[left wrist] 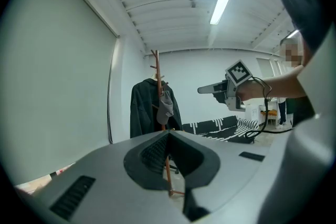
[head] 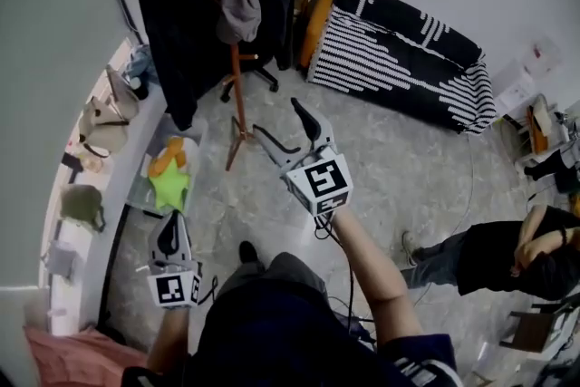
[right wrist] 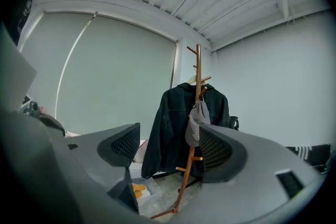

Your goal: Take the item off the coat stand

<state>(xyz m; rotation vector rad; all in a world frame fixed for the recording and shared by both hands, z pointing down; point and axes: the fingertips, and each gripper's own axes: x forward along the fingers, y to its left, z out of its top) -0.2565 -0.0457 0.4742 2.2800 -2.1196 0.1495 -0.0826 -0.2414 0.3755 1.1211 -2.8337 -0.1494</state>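
Note:
A wooden coat stand (head: 237,59) rises from the floor ahead, carrying a grey cap (head: 240,9) on a peg and a black jacket (head: 186,23) on its left side. My right gripper (head: 276,115) is open and empty, held out toward the stand's lower pole and well short of it. In the right gripper view the cap (right wrist: 196,120), jacket (right wrist: 168,128) and stand (right wrist: 197,65) appear between the spread jaws of the gripper (right wrist: 170,149). My left gripper (head: 169,236) hangs low at the left, shut on nothing. The left gripper view shows the stand (left wrist: 156,68) and cap (left wrist: 165,107) far off.
A black-and-white striped sofa (head: 399,59) lies along the far wall. A clear bin (head: 169,172) with orange and green things stands left of the stand's foot. A ledge (head: 100,127) with clutter runs down the left. A person (head: 507,258) sits at the right.

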